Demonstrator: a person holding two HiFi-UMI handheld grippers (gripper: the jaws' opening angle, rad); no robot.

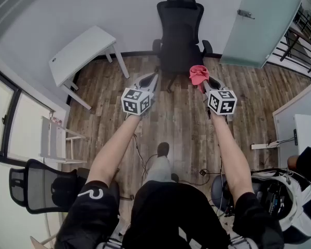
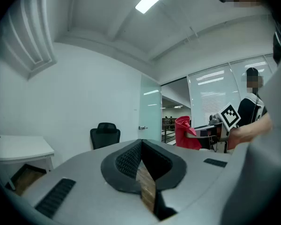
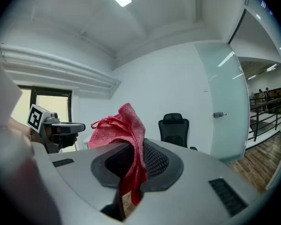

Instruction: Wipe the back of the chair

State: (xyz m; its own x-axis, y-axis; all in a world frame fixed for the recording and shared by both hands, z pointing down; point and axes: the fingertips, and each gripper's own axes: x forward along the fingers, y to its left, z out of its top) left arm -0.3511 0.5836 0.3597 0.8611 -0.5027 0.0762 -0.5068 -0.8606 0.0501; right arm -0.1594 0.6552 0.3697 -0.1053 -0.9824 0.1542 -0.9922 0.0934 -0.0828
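The right tool [image 1: 201, 82] is clamped on a red cloth [image 1: 198, 74], which bunches up above its closed jaws. In the right gripper view the cloth [image 3: 123, 125] stands up out of the tool [image 3: 136, 146], and a strip of it hangs down between the jaws. The left tool [image 1: 152, 79] is closed and holds nothing: in the left gripper view its [image 2: 141, 143] jaws meet at the tips, with only the wood floor [image 1: 176, 123] showing through the gap behind them. Both tools are held out ahead of the person, side by side and apart, pointing toward the chair [image 1: 180, 30]. The black chair stands by the white wall [image 1: 135, 7], seat toward the person, well apart from both tools and touched by neither. It sits between a white table [image 1: 83, 48] on the left and a frosted glass door [image 1: 264, 19] on the right. Both gripper views show the chair [image 2: 105, 135] [image 3: 174, 128] small and far beyond the jaws
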